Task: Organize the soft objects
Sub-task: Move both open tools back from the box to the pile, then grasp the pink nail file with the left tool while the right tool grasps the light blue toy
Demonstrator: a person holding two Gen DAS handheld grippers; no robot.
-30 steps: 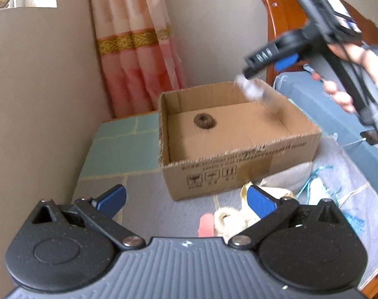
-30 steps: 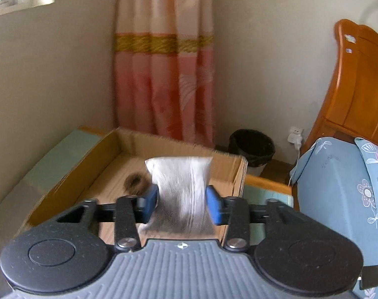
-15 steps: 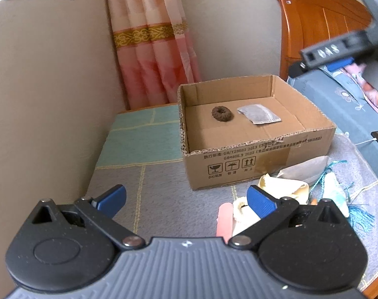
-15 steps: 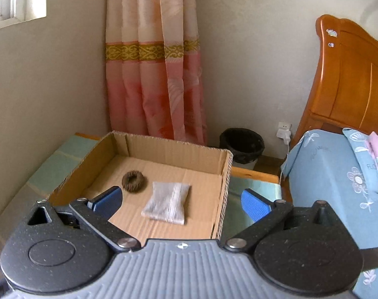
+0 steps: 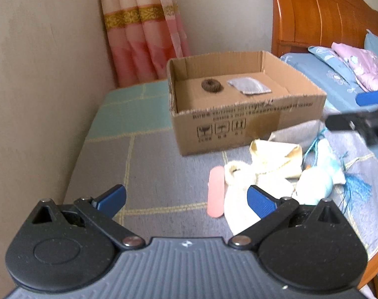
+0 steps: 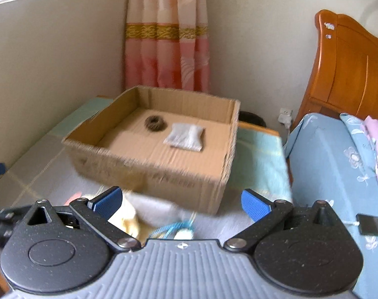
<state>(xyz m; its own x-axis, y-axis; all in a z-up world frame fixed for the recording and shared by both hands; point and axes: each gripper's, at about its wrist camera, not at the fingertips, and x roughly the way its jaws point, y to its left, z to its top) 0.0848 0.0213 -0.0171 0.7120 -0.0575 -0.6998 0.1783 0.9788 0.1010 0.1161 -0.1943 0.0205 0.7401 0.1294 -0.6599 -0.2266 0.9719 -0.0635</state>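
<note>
- I am over a table spread with a grey and teal patchwork cloth (image 5: 149, 164), pushed against a beige wall (image 5: 39, 79), with a pink curtain (image 5: 144, 32) with a gold band hanging in the corner.
- A wooden headboard (image 5: 320, 17) and a bed with blue floral bedding (image 6: 338, 164) stand to the right; a dark bin (image 6: 253, 119) and a wall socket (image 6: 285, 115) show behind the box in the right wrist view.
- The cardboard box (image 5: 248, 124) sits open on the cloth. Inside lie a brown scrunchie (image 5: 212, 86) and a grey sachet (image 5: 248, 86), just beside each other but apart.
- In front of the box, on the cloth, soft things are heaped: a pink strip (image 5: 215, 191), a cream pouch (image 5: 276, 159), a white pouch (image 5: 241, 189), a pale blue pouch (image 5: 318, 174) with a blue tassel (image 5: 355, 189), and a grey pouch (image 5: 300, 134) against the box wall.
- My left gripper (image 5: 186, 198) hangs low over the cloth, jaws spread wide, holding nothing.
- My right gripper (image 6: 180, 200) is likewise spread wide and empty, above the heap.
- Against a second ago: the sachet was clamped in my right jaws above the box; it now lies on the box floor, and the right gripper has pulled back and down toward the heap.
- The left view has drawn back, and the box sits farther off than before.
</note>
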